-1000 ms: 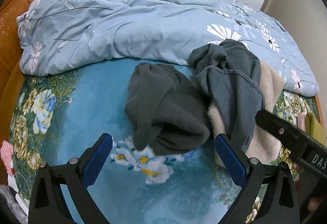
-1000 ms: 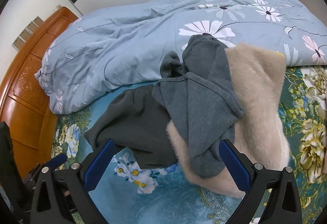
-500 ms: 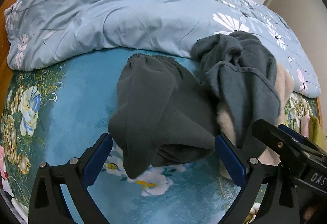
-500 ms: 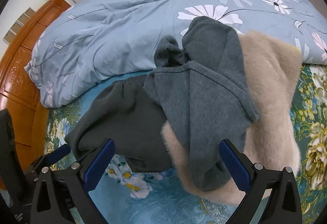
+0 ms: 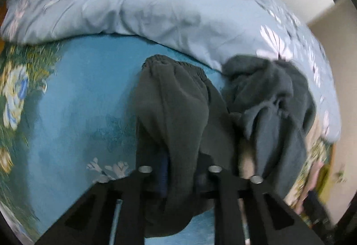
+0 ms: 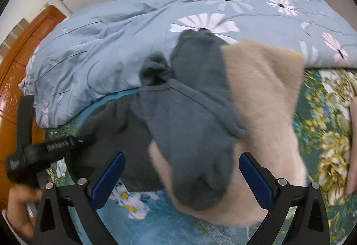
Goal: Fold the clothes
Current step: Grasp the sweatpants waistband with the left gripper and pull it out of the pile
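A dark grey garment (image 5: 178, 111) with an elastic waistband lies crumpled on the bed, next to a blue-grey garment (image 5: 274, 106) draped over a beige fluffy one (image 5: 245, 155). My left gripper (image 5: 180, 173) points steeply down, its jaws closing with a fold of the dark grey garment pinched between the pads. In the right wrist view my right gripper (image 6: 180, 178) stands open just above the blue-grey garment (image 6: 189, 122) and the beige one (image 6: 263, 93), gripping nothing. The dark grey garment (image 6: 116, 124) lies to their left, where the left tool's black body (image 6: 40, 151) reaches in.
A rumpled pale blue flowered duvet (image 5: 156, 3) fills the far half of the bed. The teal floral bedsheet (image 5: 78, 99) lies bare to the left of the clothes. A wooden headboard (image 6: 17, 66) stands at the far left. A hand (image 6: 17, 204) holds the left tool.
My left gripper has come forward and down onto the dark grey garment and gone from wide open to closed on a fold of it. The right gripper has drawn nearer the pile, still open.
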{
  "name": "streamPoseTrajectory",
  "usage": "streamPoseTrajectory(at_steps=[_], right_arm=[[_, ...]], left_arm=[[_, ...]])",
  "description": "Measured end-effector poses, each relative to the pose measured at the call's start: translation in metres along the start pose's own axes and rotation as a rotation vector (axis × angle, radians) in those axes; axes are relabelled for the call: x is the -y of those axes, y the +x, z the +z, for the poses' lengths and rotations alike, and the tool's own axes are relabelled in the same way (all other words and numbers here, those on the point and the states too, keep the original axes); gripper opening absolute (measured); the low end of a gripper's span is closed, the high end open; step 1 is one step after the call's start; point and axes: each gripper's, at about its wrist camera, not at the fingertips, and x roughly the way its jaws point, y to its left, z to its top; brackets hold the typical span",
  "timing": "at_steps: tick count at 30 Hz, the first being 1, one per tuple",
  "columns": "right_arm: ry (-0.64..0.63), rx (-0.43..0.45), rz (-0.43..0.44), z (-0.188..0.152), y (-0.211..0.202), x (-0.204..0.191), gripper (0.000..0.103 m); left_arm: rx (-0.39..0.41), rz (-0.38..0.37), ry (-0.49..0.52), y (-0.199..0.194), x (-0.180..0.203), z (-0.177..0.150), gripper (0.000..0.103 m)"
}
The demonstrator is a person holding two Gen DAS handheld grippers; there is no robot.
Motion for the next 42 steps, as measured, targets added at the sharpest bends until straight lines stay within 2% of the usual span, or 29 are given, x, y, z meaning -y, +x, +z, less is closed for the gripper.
streamPoseTrajectory(at_steps=[2, 4, 7, 9, 13, 18, 26, 31, 34, 36, 39, 40, 42], right_arm=[[0.023, -0.008, -0.008, -0.006, -0.007, 0.011, 0.103], [0.053, -0.010, -0.002, -0.013, -0.016, 0.022, 0.103], [0.088, -0.003, -0.003, -0.027, -0.033, 0.031, 0.103], [0.102, -0.017, 0.009, -0.038, -0.040, 0.030, 0.103], [0.094, -0.048, 0.044, -0.066, -0.049, 0.022, 0.103], [0.035, -0.114, 0.099, -0.108, -0.046, -0.001, 0.103], [-0.060, -0.232, 0.120, -0.160, -0.022, -0.040, 0.103], [-0.096, -0.256, 0.108, -0.173, -0.019, -0.063, 0.103], [-0.055, -0.255, 0.070, -0.174, -0.024, -0.070, 0.103], [0.007, -0.247, 0.044, -0.174, -0.031, -0.073, 0.103], [0.085, -0.229, 0.018, -0.174, -0.038, -0.082, 0.103], [0.094, -0.227, 0.008, -0.174, -0.039, -0.087, 0.103], [0.110, -0.231, -0.013, -0.177, -0.038, -0.097, 0.103]], left_arm=[[0.022, -0.047, -0.047, -0.014, -0.005, -0.001, 0.010], [0.074, -0.054, -0.064, -0.041, -0.012, -0.008, 0.009], [0.135, -0.067, -0.086, -0.076, -0.028, -0.026, 0.009], [0.160, -0.075, -0.104, -0.099, -0.050, -0.050, 0.008], [0.131, 0.003, -0.107, -0.110, -0.092, -0.096, 0.008], [0.068, 0.078, -0.241, -0.107, -0.155, -0.154, 0.008], [0.017, 0.171, -0.395, -0.118, -0.250, -0.197, 0.008], [-0.021, 0.141, -0.460, -0.116, -0.298, -0.208, 0.011], [-0.049, 0.100, -0.475, -0.123, -0.317, -0.204, 0.015], [-0.047, 0.078, -0.466, -0.134, -0.326, -0.199, 0.030], [0.013, 0.054, -0.387, -0.152, -0.326, -0.183, 0.047], [0.027, 0.044, -0.352, -0.156, -0.322, -0.176, 0.048], [-0.005, 0.001, -0.283, -0.146, -0.308, -0.162, 0.056]])
